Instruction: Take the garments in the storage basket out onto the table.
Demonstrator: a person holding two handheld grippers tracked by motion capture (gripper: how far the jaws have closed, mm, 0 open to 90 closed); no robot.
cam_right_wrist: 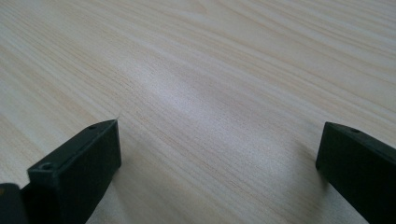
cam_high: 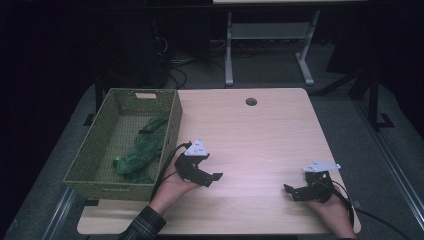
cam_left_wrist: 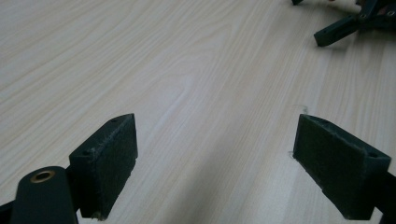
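Resting low on the table (cam_high: 260, 135), the left gripper (cam_high: 212, 176) and right gripper (cam_high: 290, 190) are held spread and empty; the green cloth (cam_high: 142, 150) lies in the basket (cam_high: 95, 145) at nine o'clock, apparently already deposited.

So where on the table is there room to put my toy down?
The bare wood between the left gripper and right gripper is free, as is the stretch beside the basket up to the round hole. The basket holds a green cloth.

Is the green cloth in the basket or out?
In: the green cloth lies crumpled inside the basket, left of the left tool.
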